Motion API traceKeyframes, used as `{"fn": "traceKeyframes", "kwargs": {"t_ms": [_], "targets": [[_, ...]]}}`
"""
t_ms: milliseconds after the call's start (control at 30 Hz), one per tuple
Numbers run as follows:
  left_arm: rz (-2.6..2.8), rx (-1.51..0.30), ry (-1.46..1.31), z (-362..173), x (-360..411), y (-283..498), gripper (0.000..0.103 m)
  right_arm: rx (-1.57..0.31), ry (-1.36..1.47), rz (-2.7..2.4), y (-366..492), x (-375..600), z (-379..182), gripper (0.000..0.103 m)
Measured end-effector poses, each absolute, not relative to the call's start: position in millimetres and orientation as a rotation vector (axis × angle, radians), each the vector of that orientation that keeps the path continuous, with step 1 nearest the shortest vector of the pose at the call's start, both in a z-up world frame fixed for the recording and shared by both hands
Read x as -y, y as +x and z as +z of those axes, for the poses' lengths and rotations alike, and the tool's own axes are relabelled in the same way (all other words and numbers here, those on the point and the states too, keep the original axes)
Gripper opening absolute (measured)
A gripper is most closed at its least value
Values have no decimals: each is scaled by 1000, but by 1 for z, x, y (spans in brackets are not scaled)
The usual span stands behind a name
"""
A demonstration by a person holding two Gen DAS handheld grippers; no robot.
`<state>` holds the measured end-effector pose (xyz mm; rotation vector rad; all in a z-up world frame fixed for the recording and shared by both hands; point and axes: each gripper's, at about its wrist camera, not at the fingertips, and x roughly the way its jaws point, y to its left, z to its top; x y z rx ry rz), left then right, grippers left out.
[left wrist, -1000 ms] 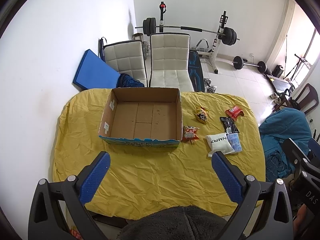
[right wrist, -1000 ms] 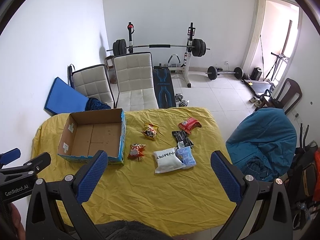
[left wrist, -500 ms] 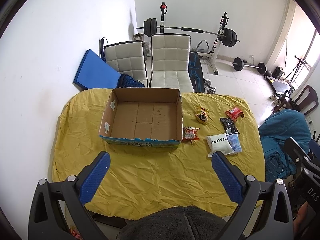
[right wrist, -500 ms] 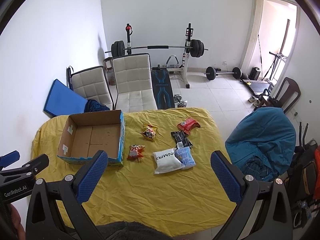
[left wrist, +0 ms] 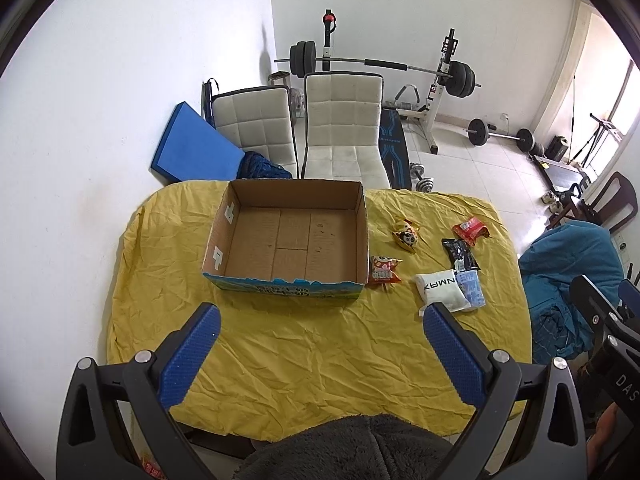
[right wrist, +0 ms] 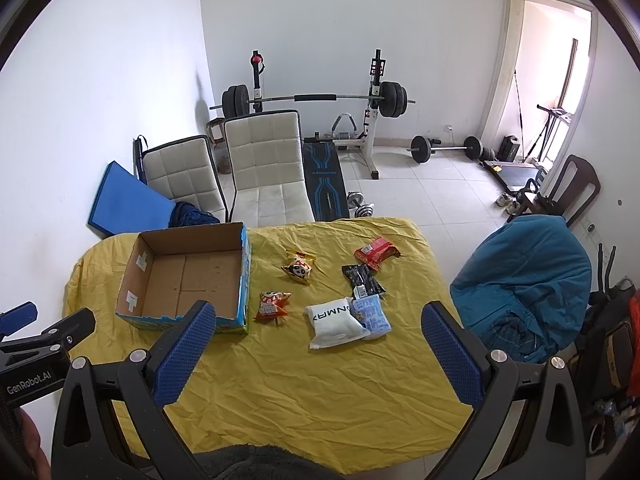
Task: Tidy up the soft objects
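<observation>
Table (left wrist: pixel 320 352) w/ wrinkled yellow cloth, seen from near edge in both views.

Far left: blue mat (left wrist: pixel 192 152) leaning on wall behind table. Two white chairs (left wrist: pixel 340 128) at far edge, bench and barbell rack (right wrist: pixel 316 98) behind them.

Left half of table: cardboard box (left wrist: pixel 288 284), open top, nothing inside, blue print on outer walls. Sits flat, far wall near far edge of table.

Just right of box: orange snack pack (left wrist: pixel 383 270), touching or nearly touching box's right wall, can't tell which. Further back, apart from it: panda snack pack (left wrist: pixel 406 234).

Right of those: white pouch (left wrist: pixel 440 290) w/ black lettering, lying flat. Light blue pack (left wrist: pixel 471 286) against its right side, partly tucked under it per right view. Black pack (left wrist: pixel 460 254) just behind blue one, touching it. Red pack (left wrist: pixel 470 230) furthest back, near black one, small gap.

All six soft items on cloth, outside box.

Left gripper (left wrist: pixel 318 322): jaws wide apart, nothing between, hovering over near edge, roughly facing box's near wall. Right gripper (right wrist: pixel 318 320): jaws wide apart, nothing held, over near edge, white pouch (right wrist: pixel 334 322) framed between fingers (right wrist: pixel 184 344). Left gripper body visible at left border of right view.

Far right, off table: teal fabric heap (right wrist: pixel 524 276) on chair, dark wood chair (right wrist: pixel 572 184) behind.
</observation>
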<state>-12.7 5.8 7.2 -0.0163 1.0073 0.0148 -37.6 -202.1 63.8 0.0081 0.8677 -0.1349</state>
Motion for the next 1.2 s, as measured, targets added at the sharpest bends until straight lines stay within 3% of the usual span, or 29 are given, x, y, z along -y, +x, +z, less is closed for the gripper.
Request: {"fn": "traceKeyframes", "kwargs": {"t_ms": [1200], "targets": [[40,-1001,-13,18,-11,-16,103,-866,18,-104,-40,197,64,103]]}}
